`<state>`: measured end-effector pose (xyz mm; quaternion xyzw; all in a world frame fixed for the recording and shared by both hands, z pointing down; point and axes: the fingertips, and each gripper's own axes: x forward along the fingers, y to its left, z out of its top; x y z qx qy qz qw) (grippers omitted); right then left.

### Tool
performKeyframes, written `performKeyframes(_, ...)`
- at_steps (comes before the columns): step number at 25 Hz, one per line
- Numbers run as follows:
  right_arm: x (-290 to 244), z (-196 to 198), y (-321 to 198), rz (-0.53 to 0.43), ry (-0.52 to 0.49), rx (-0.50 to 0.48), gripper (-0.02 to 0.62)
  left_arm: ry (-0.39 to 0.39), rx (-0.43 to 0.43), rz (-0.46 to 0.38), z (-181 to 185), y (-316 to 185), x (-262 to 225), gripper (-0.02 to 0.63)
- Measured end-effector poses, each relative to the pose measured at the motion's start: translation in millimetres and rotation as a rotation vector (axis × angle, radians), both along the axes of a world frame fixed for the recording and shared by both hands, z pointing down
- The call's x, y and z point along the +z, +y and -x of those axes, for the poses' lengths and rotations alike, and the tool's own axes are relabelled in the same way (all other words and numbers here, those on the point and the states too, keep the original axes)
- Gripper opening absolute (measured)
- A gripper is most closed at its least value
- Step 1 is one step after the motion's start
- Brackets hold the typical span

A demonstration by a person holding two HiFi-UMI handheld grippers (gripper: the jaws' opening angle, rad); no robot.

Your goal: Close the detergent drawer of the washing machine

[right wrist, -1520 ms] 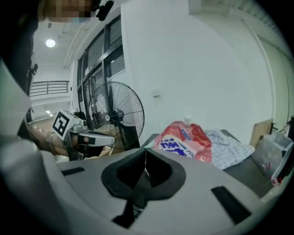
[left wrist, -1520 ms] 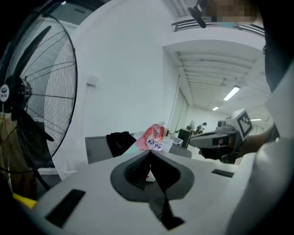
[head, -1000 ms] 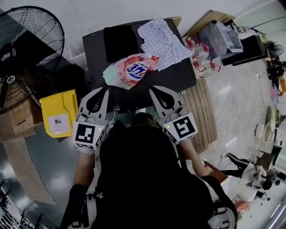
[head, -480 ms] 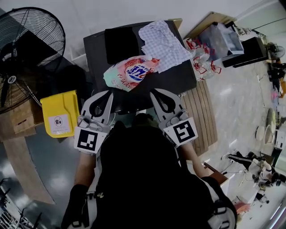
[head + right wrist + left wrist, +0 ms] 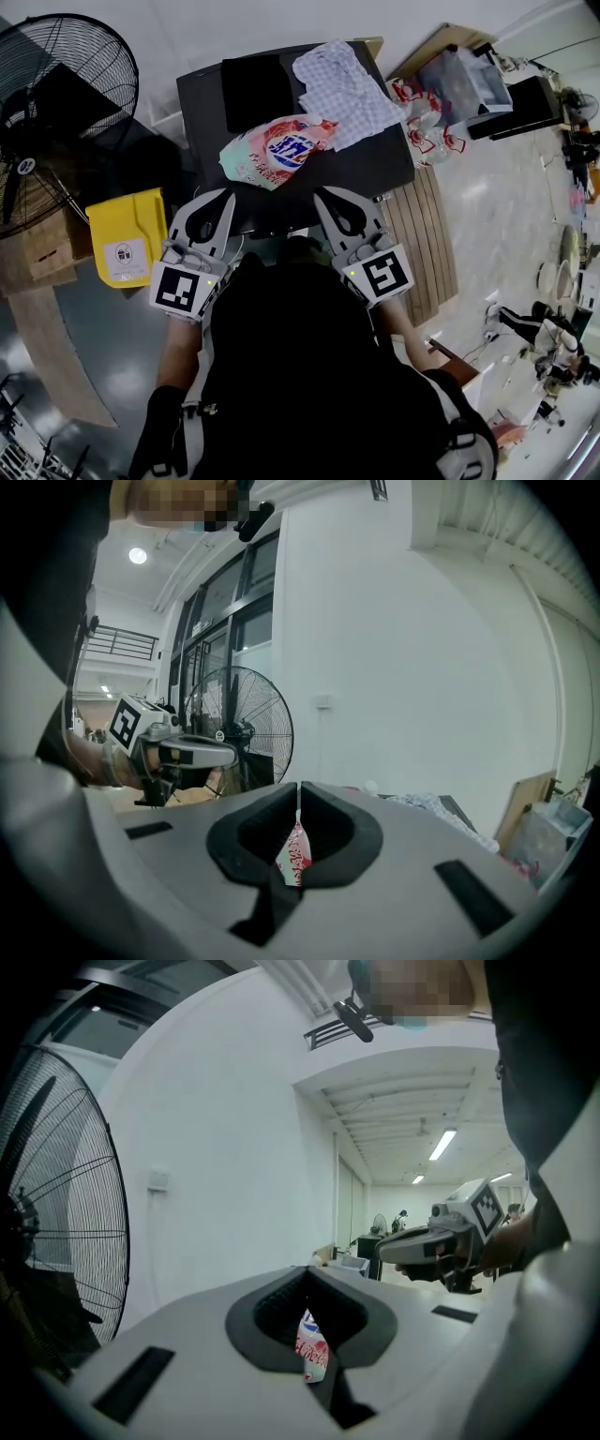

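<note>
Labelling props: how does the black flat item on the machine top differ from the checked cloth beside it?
The black flat rectangular item lies smooth and square-edged; the pale checked cloth is crumpled, irregular. The black item is plain dark; the cloth is light, patterned. Both rest on the dark machine top.

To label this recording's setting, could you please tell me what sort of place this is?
Probably a large workshop or lab hall with a laundry corner: a dark-topped machine bearing a detergent bag and a checked cloth, a standing fan beside it, and ceiling strip lights down a long room.
</note>
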<state>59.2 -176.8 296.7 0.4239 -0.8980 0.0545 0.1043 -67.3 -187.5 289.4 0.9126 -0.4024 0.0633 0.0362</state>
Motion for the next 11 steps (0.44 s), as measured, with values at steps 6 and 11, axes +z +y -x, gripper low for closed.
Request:
performKeyframes(6,5.8,1.8,2.3,0.037,-0.029,0.016,0.017,0.034,0.001,0.023,5.1,2.3,4.3,0.011)
performKeyframes(11,5.9,4.9,6.4,0.039,-0.039,0.018,0.017,0.067,-0.005,0.042,8.7,6.8,5.5,0.011)
